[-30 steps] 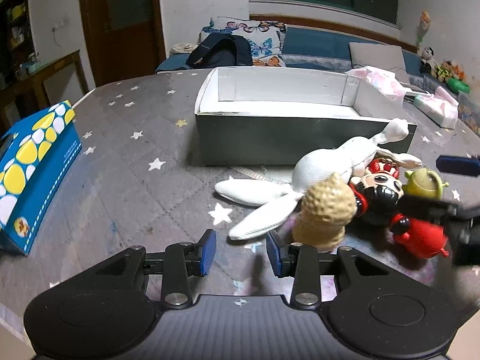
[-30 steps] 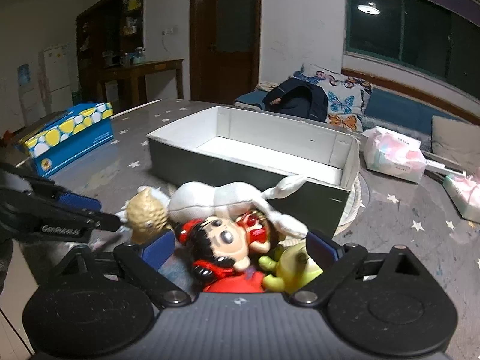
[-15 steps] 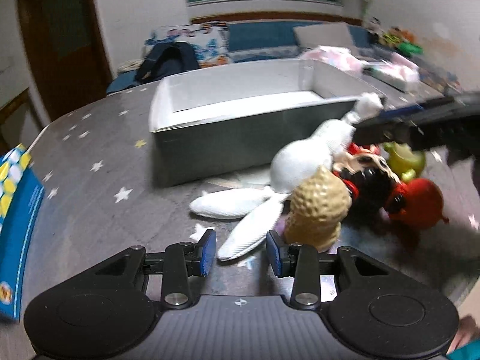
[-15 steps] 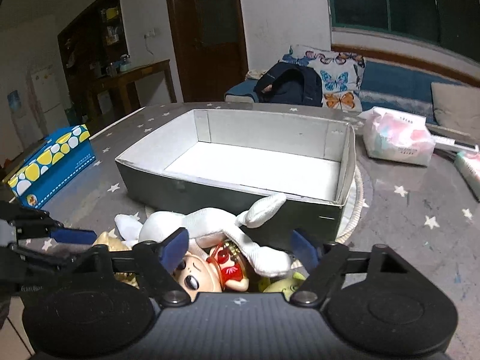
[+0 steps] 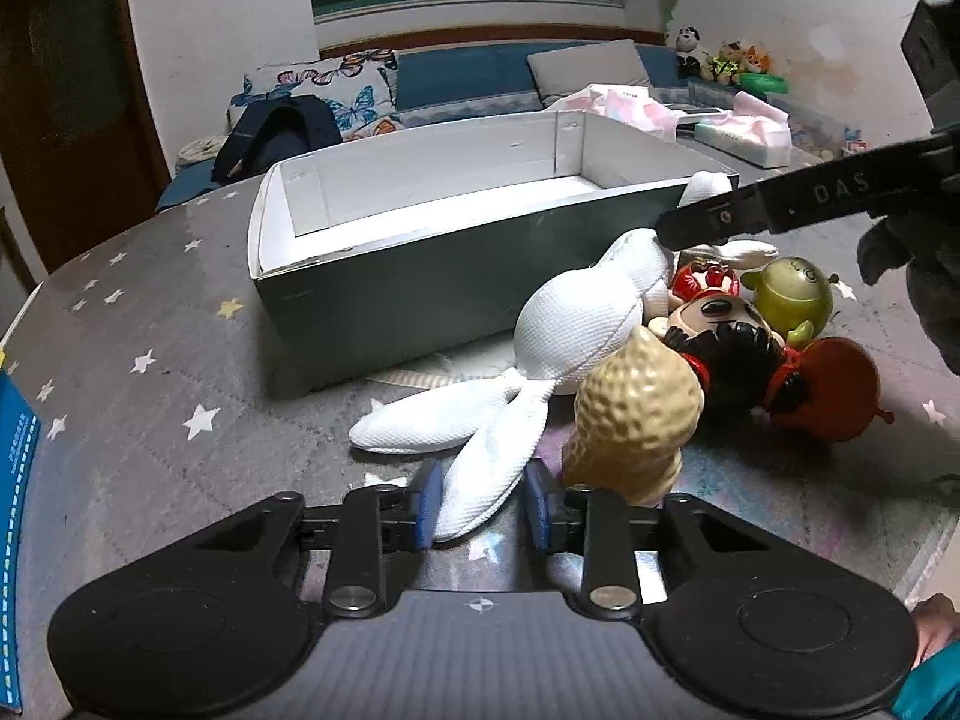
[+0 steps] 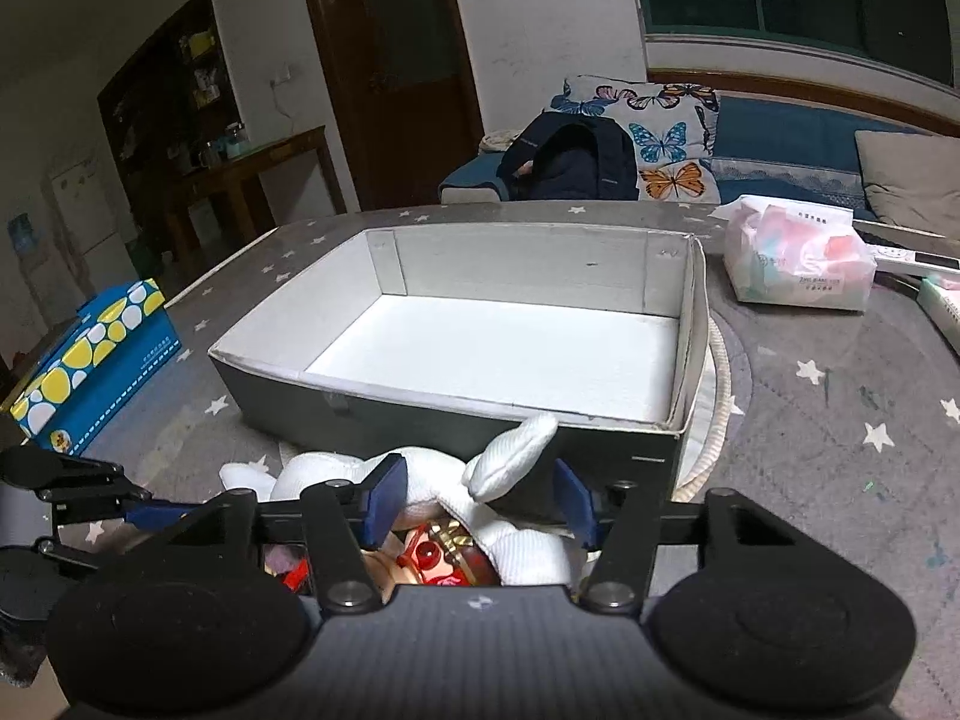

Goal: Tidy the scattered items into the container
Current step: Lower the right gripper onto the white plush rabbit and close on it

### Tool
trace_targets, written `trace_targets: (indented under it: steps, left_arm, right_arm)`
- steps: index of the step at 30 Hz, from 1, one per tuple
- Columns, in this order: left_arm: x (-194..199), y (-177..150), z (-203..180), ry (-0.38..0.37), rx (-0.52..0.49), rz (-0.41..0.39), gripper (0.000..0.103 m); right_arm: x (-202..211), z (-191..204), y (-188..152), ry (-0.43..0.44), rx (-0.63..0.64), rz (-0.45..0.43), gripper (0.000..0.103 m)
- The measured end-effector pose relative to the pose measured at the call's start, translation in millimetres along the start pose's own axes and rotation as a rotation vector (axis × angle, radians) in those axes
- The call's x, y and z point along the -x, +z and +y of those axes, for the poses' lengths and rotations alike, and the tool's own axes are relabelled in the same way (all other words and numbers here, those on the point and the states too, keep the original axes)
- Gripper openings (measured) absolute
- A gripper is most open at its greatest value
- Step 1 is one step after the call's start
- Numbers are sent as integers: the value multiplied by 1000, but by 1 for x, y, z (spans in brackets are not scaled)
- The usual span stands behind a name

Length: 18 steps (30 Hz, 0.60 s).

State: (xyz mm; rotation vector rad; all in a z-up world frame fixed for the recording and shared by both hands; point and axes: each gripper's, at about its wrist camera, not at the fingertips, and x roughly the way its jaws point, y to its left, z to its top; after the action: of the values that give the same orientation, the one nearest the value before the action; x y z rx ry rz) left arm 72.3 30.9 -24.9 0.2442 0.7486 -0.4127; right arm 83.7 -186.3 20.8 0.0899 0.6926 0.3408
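Observation:
A grey box with a white inside [image 5: 420, 264] stands open and empty on the star-patterned table; it also shows in the right wrist view [image 6: 456, 414]. In front of it lie a white plush rabbit [image 5: 576, 330], a tan knobbly figure [image 5: 636, 420], a black-haired doll [image 5: 726, 348], a green toy [image 5: 792, 297] and a red toy [image 5: 840, 387]. My left gripper [image 5: 483, 507] is open with one rabbit ear between its pads. My right gripper [image 6: 480, 495] is open above the rabbit [image 6: 504, 462] and the doll [image 6: 432, 558].
A blue box with yellow and white dots [image 6: 90, 366] stands at the table's left edge. Tissue packs [image 6: 798, 258] lie beyond the grey box on the right. A sofa with cushions and a dark backpack [image 6: 570, 162] is behind the table.
My left gripper has moved forward so the rabbit's ear lies between its pads. My right gripper has moved up and forward over the toys toward the box.

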Motion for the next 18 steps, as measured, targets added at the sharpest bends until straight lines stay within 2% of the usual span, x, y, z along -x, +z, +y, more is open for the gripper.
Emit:
trace_targets:
  steps: [8, 12, 18]
  left_arm:
    - [0, 0, 4, -14, 2, 4, 33]
    - [0, 1, 3, -12, -4, 1, 27]
    - [2, -1, 2, 4, -3, -6, 15]
  right_arm:
    - [0, -7, 1, 1, -43, 1, 40]
    - [-1, -9, 2, -2, -63, 6, 26]
    - [1, -3, 3, -12, -56, 3, 16]
